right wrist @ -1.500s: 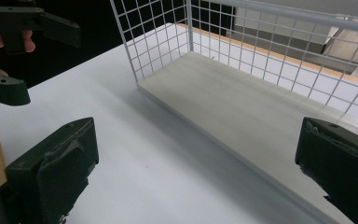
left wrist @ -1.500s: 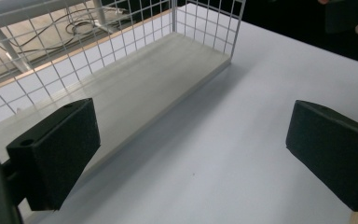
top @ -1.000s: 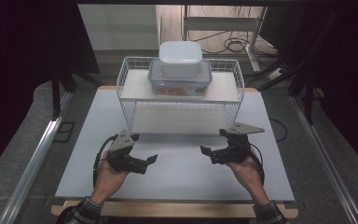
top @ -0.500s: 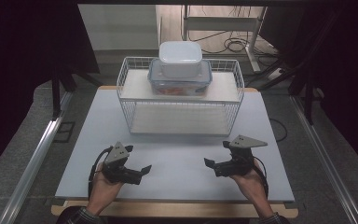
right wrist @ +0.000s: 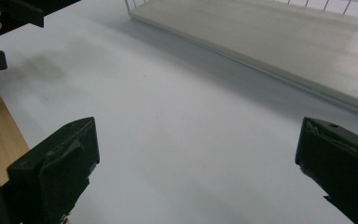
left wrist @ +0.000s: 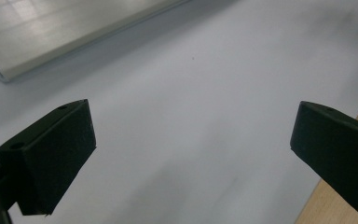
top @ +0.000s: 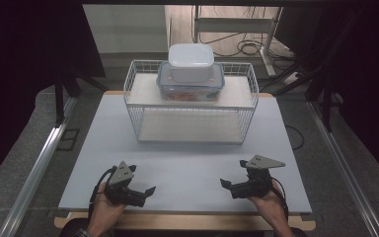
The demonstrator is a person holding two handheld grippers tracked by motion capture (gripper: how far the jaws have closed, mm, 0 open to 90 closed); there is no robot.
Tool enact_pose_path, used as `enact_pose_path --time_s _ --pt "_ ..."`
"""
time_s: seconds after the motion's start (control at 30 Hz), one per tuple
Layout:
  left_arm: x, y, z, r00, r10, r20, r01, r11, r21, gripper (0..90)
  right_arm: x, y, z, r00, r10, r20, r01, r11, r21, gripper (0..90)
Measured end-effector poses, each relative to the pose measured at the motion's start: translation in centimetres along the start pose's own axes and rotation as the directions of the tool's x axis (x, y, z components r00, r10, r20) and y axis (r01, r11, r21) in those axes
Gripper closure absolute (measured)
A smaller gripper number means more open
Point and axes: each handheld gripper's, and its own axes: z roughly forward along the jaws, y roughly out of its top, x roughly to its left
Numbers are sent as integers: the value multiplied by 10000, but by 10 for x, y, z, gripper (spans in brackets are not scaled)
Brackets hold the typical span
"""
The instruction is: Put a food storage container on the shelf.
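Both grippers, left and right, low over table, pointing inward, fingers wide, empty.

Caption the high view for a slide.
Two open handheld grippers, left gripper and right gripper, rest near stacked containers atop a wire rack.

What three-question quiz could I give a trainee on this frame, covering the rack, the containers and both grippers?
1. True or false: the white lidded box sits on top of the clear container.
2. Where is the clear container? A) the wire rack's upper shelf B) its lower shelf C) the table
3. What does the left gripper or the right gripper hold?

Key: 1 true. 2 A. 3 Nothing; both are open, near the table's front edge.
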Motion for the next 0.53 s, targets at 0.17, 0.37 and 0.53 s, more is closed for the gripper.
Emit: enact_pose_path --time_s 0.17,0.37,0.53 --pt "-2 -6 6 9993 302 -197 -293 9984 474 0 -1 -12 0 9999 137 -5 -137 9995 272 0" --pt "-3 -12 17 9990 403 -167 -377 9900 1356 0 -5 -25 1 9996 236 148 -247 9969 753 0" --pt "-3 -12 21 9989 458 -138 -429 9857 1627 0 -8 -28 3 9992 310 269 -335 9947 971 2"
